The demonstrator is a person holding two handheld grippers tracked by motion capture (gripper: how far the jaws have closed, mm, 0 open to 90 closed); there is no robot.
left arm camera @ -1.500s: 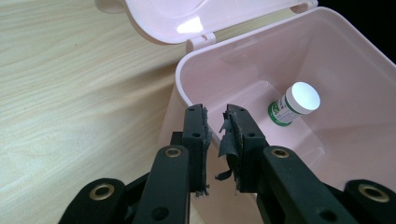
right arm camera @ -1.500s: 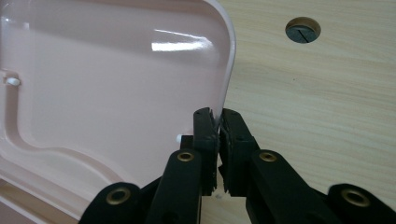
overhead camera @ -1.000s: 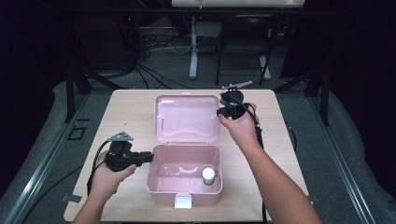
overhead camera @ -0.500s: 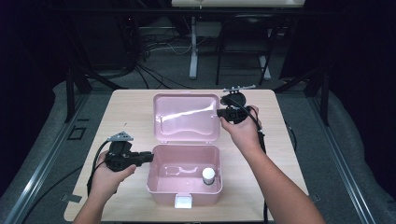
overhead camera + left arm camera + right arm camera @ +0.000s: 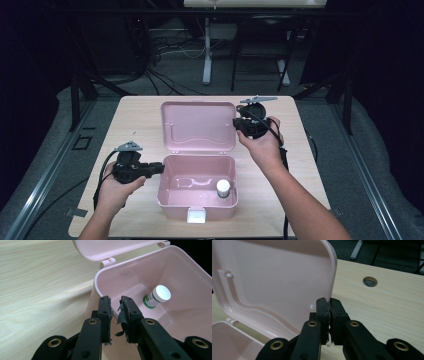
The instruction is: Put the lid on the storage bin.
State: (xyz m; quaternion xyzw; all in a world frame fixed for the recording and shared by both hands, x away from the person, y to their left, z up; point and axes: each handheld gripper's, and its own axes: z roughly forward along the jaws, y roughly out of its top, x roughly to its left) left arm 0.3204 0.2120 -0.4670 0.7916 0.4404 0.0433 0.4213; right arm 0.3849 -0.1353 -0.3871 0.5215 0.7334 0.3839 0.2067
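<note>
The open pink plastic box sits at the near middle of the pale wooden table, its lid raised. The right gripper clamps the lid's edge. The left gripper pinches the box's left wall. A small white-capped bottle stands inside.

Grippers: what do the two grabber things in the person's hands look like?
Both the left gripper and the right gripper are black, each with a grey three-cornered plate on top and a black cable trailing away. Up close, each has two flat black jaws with brass-coloured rivets and worn, frayed dark pads. The person's forearms are bare, with no sleeves.
</note>
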